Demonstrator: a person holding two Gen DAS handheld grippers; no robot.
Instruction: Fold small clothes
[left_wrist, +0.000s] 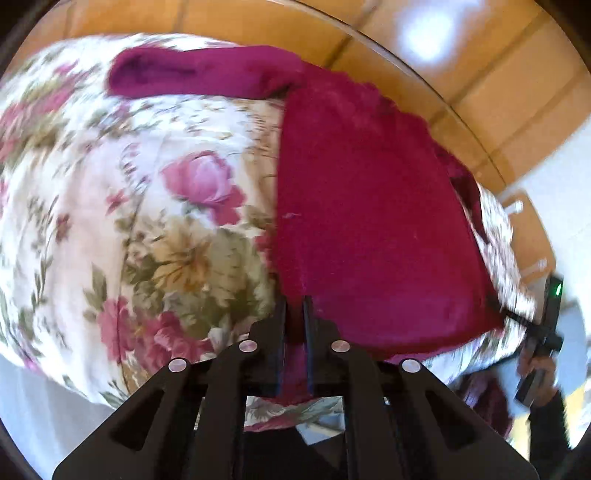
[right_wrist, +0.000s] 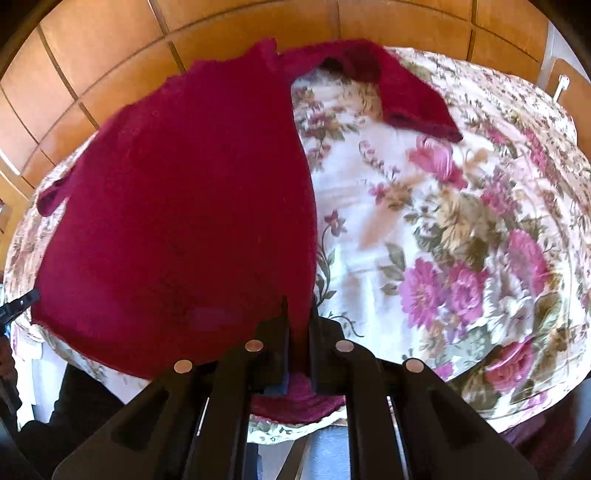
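On a round table (right_wrist: 554, 122) draped in a floral cloth (right_wrist: 461, 236), a small crimson sweater (right_wrist: 177, 221) lay spread flat, its body reaching from the near edge toward twelve o'clock and one sleeve (right_wrist: 410, 99) angled off toward one o'clock in the right wrist view. The right gripper (right_wrist: 297, 325) had its jaws pressed nearly together, pinching the sweater's hem at six o'clock of that view; the left gripper (left_wrist: 295, 317) likewise pinched the hem's other corner, at six o'clock of its own view, where the sleeve (left_wrist: 192, 74) showed at eleven o'clock. The person's right hand (left_wrist: 535, 373) appeared at four o'clock of the left view, carrying its tool. Both frames were blurred by motion. The step in hand looked to be the first fold, with both bottom corners gripped. The next move likely called for lifting the hem evenly and carrying it toward the collar, keeping the two corners level so the knit would not bunch or drag the cloth beneath.
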